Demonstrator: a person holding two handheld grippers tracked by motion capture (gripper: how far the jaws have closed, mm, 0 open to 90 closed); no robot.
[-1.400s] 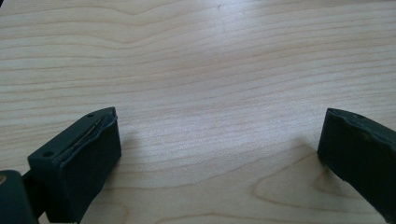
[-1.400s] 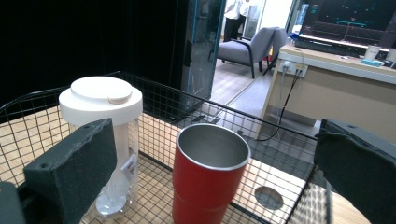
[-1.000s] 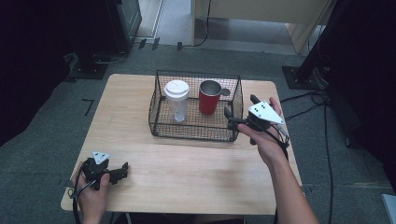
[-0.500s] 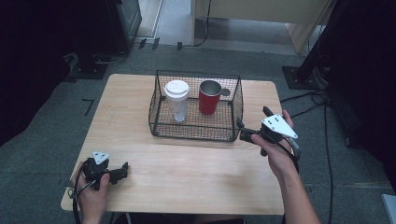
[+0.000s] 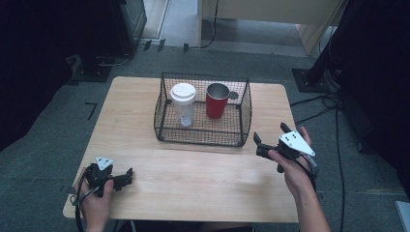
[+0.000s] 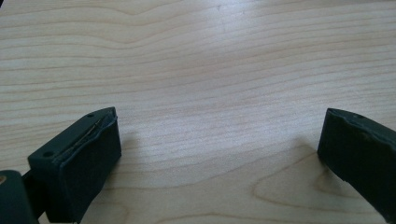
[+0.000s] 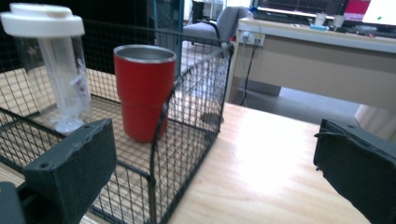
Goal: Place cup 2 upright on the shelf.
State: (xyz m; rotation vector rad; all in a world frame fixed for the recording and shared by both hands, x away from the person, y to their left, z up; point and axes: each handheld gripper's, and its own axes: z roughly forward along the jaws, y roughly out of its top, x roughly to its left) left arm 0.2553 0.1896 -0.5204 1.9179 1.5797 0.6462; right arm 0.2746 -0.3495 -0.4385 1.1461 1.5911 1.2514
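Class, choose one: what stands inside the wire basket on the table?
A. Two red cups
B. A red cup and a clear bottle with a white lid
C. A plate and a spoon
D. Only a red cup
B: inside the wire basket stand a red cup and, beside it, a clear bottle with a white lid.

A wire basket (image 5: 203,137) on the wooden table (image 5: 193,179) holds a red cup (image 5: 216,101) and clear tumbler (image 5: 183,104)
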